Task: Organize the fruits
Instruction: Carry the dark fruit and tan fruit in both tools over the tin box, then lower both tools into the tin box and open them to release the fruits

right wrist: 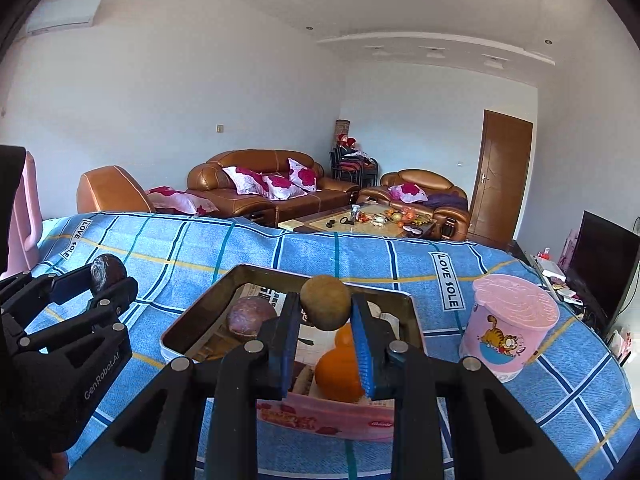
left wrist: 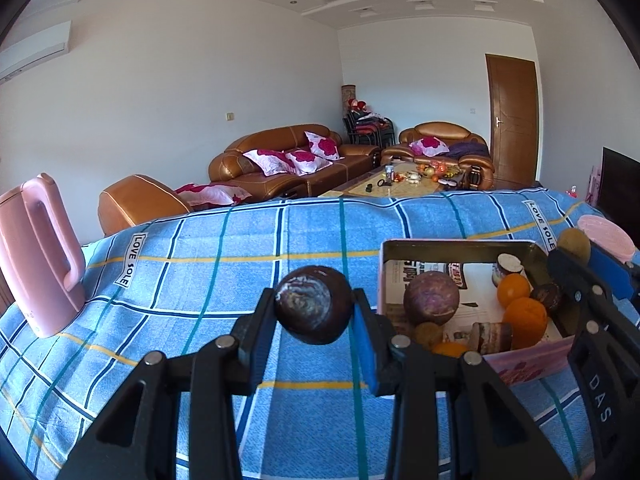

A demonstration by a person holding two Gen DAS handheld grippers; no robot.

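Observation:
My left gripper (left wrist: 314, 306) is shut on a dark purple passion fruit (left wrist: 314, 304) above the blue checked cloth, left of the tin box (left wrist: 440, 246). The same gripper (right wrist: 108, 280) and passion fruit (right wrist: 107, 272) show at the left of the right wrist view. My right gripper (right wrist: 325, 312) is shut on a brown-green kiwi (right wrist: 325, 307) over the tin box (right wrist: 256, 271). Inside the box lie a purple passion fruit (left wrist: 431, 298), oranges (left wrist: 525, 316), another dark fruit (left wrist: 546, 296) and cut brown pieces (left wrist: 492, 336). The right gripper's fingers (left wrist: 568, 272) reach in at the right of the left wrist view with the kiwi (left wrist: 574, 243).
A pink kettle (left wrist: 38, 256) stands at the table's left end. A pink lidded tub with a cartoon cat (right wrist: 510, 326) stands right of the box. The blue checked cloth (left wrist: 224, 264) covers the table. Sofas, a coffee table and a door lie beyond the far edge.

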